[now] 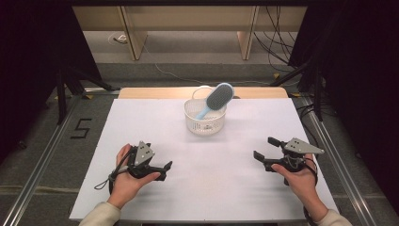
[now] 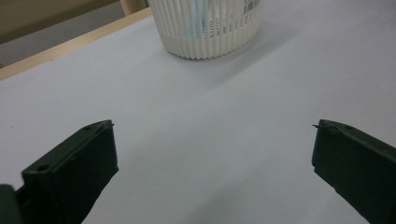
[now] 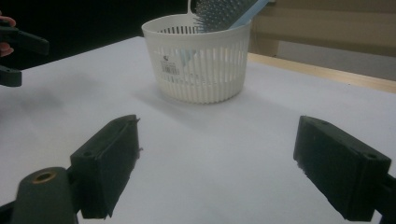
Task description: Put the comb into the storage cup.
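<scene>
— Near the table's front edge, how do the hands sit?
— Left gripper point(image 1: 165, 168) and right gripper point(image 1: 264, 148) rest low, jaws wide, holding nothing, both aimed inward.
— And the brush point(image 1: 216, 99)?
— Blue, bristled head up, leaning in the white slatted basket point(image 1: 205, 123) toward the far edge.
— Room?
— Bare white table point(image 1: 207, 174) between grippers and basket.
</scene>
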`<act>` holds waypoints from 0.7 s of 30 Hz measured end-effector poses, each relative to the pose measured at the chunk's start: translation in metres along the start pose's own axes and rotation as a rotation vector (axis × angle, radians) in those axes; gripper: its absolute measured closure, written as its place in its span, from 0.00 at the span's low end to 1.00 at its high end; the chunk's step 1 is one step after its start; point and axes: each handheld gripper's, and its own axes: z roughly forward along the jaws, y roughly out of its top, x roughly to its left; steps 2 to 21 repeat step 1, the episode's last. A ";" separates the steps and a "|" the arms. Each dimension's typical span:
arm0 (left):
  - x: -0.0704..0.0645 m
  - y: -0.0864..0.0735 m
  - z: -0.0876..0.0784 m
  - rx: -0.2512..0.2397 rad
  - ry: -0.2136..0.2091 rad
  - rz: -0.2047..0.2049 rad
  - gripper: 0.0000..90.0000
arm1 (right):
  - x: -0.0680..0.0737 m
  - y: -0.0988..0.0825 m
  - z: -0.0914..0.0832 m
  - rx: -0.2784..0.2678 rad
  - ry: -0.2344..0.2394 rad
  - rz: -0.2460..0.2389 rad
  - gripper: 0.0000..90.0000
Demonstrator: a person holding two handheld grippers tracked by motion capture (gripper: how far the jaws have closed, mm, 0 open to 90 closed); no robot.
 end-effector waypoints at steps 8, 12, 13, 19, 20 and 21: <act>0.000 0.000 0.000 0.002 0.000 0.002 0.00 | 0.000 0.000 0.000 0.000 0.000 0.000 0.17; 0.000 0.000 0.000 0.002 0.000 0.002 0.00 | 0.000 0.000 0.000 0.000 0.000 0.000 0.17; 0.000 0.000 0.000 0.002 0.000 0.002 0.00 | 0.000 0.000 0.000 0.000 0.000 0.000 0.17; 0.000 0.000 0.000 0.002 0.000 0.002 0.00 | 0.000 0.000 0.000 0.000 0.000 0.000 0.17; 0.000 0.000 0.000 0.002 0.000 0.002 0.00 | 0.000 0.000 0.000 0.000 0.000 0.000 0.17; 0.000 0.000 0.000 0.002 0.000 0.002 0.00 | 0.000 0.000 0.000 0.000 0.000 0.000 0.17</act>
